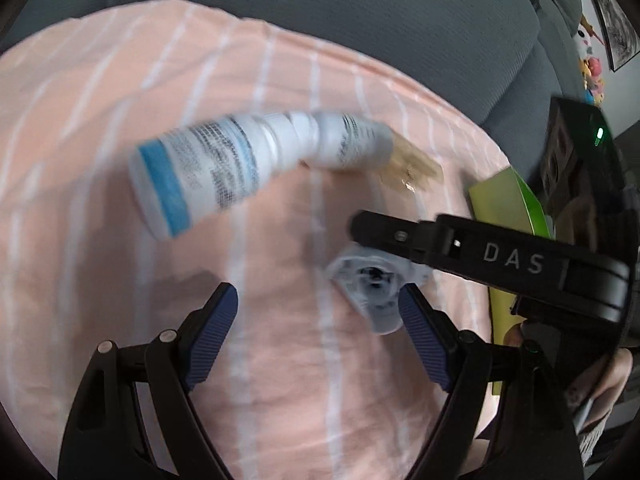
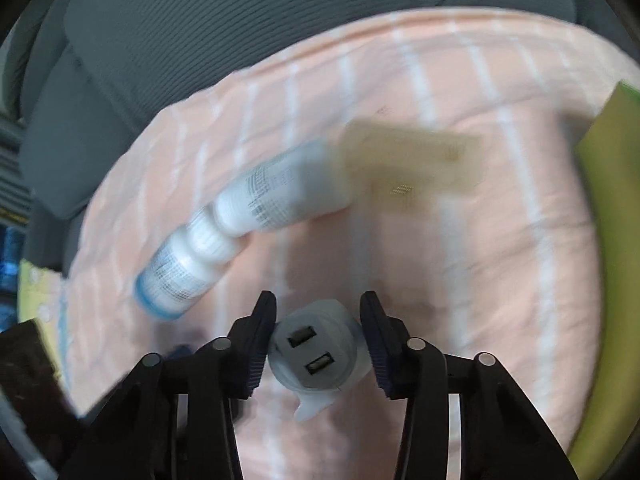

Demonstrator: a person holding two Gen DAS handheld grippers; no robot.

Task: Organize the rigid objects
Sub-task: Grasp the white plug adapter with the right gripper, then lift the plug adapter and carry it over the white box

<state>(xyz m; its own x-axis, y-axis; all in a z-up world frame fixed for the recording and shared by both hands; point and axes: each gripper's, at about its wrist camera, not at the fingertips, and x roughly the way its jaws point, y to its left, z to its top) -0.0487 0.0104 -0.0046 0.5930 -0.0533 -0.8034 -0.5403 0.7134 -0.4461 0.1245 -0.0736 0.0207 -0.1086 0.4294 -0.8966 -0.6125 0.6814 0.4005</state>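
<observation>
We've got the USB charger (image 2: 316, 354) pinched in the right gripper (image 2: 318, 340), left gripper (image 1: 316, 316) spread wide, so next it probably goes beside the bottles (image 2: 240, 220).

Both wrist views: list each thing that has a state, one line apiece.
Left gripper: open, holds nothing.
Right gripper: fingers on either side of the white two-port USB charger; grip unclear.
Two white labelled plastic bottles: lying on their sides, end to end, blurred.
Peach striped cloth: spread flat.
Tan flat piece: lying flat.
</observation>
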